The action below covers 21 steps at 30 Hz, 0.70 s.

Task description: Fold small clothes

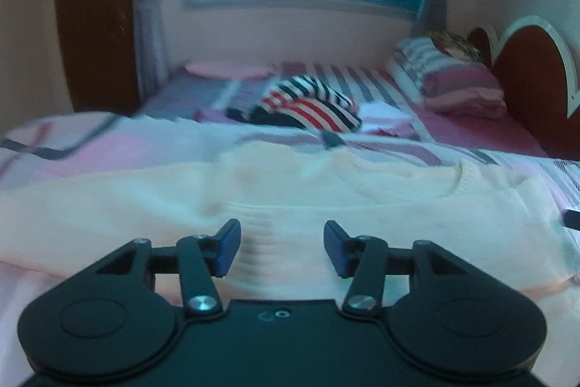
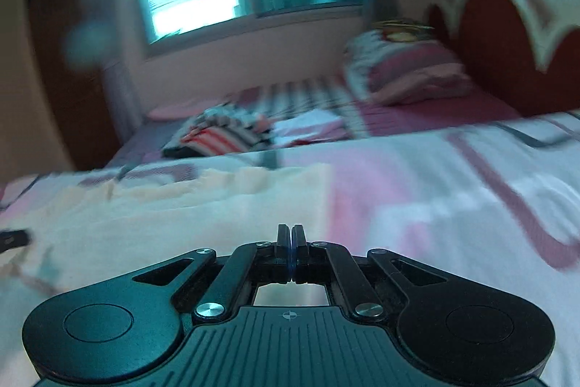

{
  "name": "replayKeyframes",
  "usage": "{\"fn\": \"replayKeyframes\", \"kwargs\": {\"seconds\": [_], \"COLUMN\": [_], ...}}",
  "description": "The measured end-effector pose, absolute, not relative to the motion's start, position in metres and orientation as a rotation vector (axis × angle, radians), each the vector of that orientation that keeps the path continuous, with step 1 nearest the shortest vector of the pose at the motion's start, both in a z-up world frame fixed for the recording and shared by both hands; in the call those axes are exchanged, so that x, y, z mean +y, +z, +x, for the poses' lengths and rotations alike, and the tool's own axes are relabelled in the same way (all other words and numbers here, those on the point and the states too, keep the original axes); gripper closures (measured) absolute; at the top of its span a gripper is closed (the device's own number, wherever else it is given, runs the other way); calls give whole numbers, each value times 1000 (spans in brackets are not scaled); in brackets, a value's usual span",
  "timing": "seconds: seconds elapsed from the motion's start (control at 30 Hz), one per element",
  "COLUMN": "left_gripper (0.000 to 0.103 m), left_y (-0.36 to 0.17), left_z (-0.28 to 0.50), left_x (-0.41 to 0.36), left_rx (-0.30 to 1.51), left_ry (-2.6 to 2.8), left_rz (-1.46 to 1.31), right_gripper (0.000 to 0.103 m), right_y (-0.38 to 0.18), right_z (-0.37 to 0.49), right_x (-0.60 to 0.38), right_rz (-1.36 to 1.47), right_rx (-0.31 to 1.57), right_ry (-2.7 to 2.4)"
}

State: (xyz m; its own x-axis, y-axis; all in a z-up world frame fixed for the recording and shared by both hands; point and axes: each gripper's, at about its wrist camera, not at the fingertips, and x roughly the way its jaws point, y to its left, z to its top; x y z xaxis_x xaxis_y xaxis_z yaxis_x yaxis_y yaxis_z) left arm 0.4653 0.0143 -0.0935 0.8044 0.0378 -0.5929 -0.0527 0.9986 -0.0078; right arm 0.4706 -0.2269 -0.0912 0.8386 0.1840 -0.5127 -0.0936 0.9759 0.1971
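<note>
Lying flat near bed point(image 1: 108, 147) edge for folding: cream sweater point(image 1: 326, 191). Left gripper point(image 1: 282, 247) hovering released; right gripper point(image 2: 291, 251) clenched, grasping nothing.

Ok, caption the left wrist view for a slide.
Left gripper, jaws open, above a cream knitted sweater spread on a pink patterned bedspread.

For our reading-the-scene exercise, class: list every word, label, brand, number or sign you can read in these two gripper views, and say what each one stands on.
No readable text in either view.
Black left gripper: a small embossed mark on its body, too small to read.
Black right gripper: only a crosshair symbol on its ribbed body, no letters.
Patterned pillow by the red headboard: a printed picture, too blurred to read.
Cream knitted sweater, striped garment: no labels visible.
</note>
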Motion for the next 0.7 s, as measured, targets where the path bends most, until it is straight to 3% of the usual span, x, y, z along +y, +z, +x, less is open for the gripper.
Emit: {"fn": "replayKeyframes", "kwargs": {"seconds": [0.2,0.4,0.63,0.7], "left_gripper": [55,50,49,53], "left_y": [-111,-118,-116,-107], "left_z": [488,486,489,484], "left_x": [14,39,38,38], "left_rx": [687,685,695,691], "left_ry": [60,96,83,86], "left_rz": [-11,-41,-18,-23], "right_gripper": [103,103,103,103], "right_y": [-108,-117,-118,-112], "right_z": [506,559,558,556], "right_x": [-189,-247,-242,-243], "right_rz": [35,113,69,76], "right_rx": [611,642,652,673], "right_ry": [307,86,68,74]}}
